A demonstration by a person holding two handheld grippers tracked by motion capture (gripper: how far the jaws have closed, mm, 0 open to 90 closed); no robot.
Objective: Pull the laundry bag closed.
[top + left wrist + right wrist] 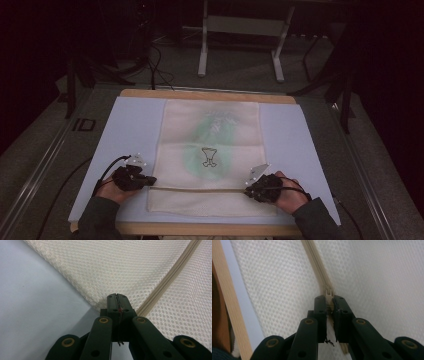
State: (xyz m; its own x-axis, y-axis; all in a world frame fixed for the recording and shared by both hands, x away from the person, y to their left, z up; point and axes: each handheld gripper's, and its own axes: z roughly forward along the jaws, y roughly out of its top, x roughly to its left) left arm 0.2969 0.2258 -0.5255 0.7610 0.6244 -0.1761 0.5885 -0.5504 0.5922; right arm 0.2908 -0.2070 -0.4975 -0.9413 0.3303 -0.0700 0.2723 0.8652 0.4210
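Nearest the high camera, two sleeved forearms come in from the bottom edge, each hand holding a black claw over a cream mesh bag [210, 150] that lies flat on a pale blue surface [130, 125]. Wood edging [207, 94] shows along the far side of that surface, and again at its near side. A zip [200, 189] runs across the bag close to its near end, and both claws sit on that line, well apart from each other. At the bag's left edge, the left claw [150, 181] is closed tight: in the left gripper view its jaws meet with no gap, pinching the corner of mesh [117, 301] where the zip [172, 272] ends. On the right side, the right claw [248, 187] is closed on the zip slider [328, 293]; in the right gripper view the small cream slider pokes out just past the jaw tips, with the zip tape [315, 262] running away beyond it. A green patch and a small dark outline drawing [209, 157] show through the middle of the bag. Beyond the surface, grey floor [240, 65] and the white legs of a stand [202, 55] are visible.
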